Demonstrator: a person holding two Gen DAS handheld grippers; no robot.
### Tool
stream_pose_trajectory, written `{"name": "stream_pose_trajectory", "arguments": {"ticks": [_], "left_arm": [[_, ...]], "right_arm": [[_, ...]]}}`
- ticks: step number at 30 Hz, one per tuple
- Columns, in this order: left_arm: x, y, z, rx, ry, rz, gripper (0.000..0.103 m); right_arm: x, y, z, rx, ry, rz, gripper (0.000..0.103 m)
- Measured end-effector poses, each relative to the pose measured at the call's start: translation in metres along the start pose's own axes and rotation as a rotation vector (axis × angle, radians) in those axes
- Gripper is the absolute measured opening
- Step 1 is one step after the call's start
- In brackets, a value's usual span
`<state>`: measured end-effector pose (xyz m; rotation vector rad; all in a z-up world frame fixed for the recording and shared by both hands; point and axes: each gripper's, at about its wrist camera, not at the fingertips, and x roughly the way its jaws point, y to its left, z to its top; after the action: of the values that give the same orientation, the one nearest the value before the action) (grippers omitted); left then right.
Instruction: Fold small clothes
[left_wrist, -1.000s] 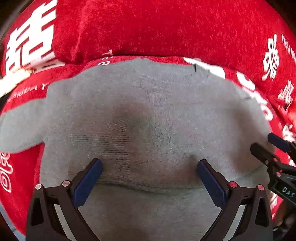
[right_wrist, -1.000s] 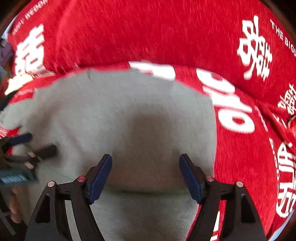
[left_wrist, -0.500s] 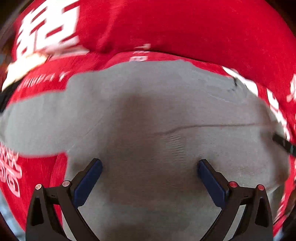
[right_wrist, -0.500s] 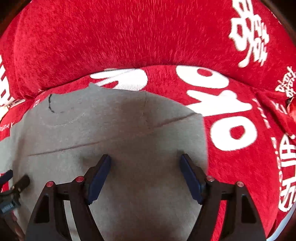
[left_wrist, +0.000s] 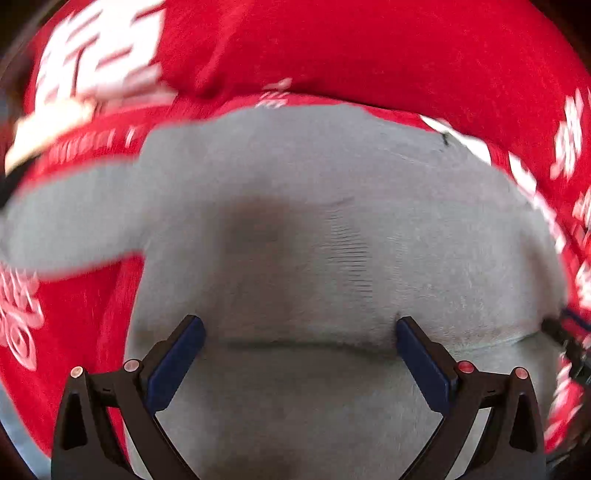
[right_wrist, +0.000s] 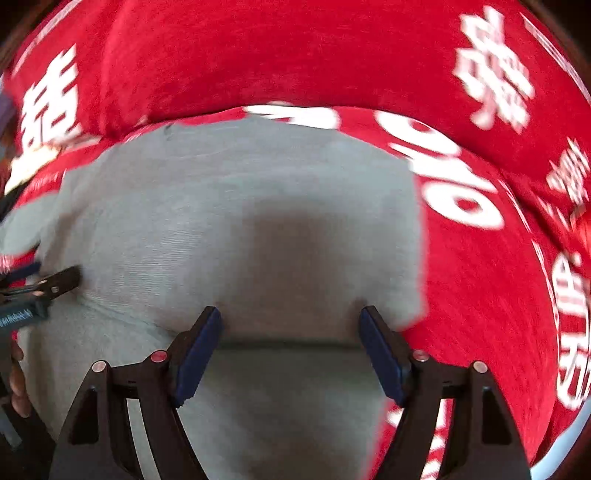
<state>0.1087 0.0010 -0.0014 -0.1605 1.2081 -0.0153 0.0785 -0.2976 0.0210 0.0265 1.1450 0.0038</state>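
My left gripper (left_wrist: 301, 345) stands wide open over the grey knit top (left_wrist: 332, 236) — fingertips at its folded edge. Beneath lies a red blanket (left_wrist: 369, 55) with white lettering.

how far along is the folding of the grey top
Early. The grey top lies spread on the red cover, one sleeve still out. A fold line crosses it between the open left tool and right tool. Neither grips cloth; sleeve and body folds remain.

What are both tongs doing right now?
Left tongs: open, tips on the grey garment, nothing pinched.
Right tongs: open, tips on the same garment, nothing pinched.
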Motion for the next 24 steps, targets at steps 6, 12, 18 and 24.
{"name": "stream_pose_trajectory", "arguments": {"ticks": [6, 12, 18, 24], "left_arm": [[-0.029, 0.003, -0.025, -0.098, -0.033, -0.024, 0.103], [-0.018, -0.033, -0.066, 0.108, -0.027, 0.067, 0.103], [-0.035, 0.01, -0.099, 0.11, -0.073, 0.034, 0.103], [-0.052, 0.042, -0.127, 0.046, -0.032, 0.069, 0.103]], "right_arm": [[-0.017, 0.034, -0.034, -0.084, -0.017, 0.045, 0.08], [-0.004, 0.068, -0.071, -0.201, -0.052, 0.019, 0.081], [-0.026, 0.033, -0.109, -0.209, -0.01, 0.025, 0.081], [-0.048, 0.027, -0.148, -0.298, 0.028, -0.032, 0.084]]}}
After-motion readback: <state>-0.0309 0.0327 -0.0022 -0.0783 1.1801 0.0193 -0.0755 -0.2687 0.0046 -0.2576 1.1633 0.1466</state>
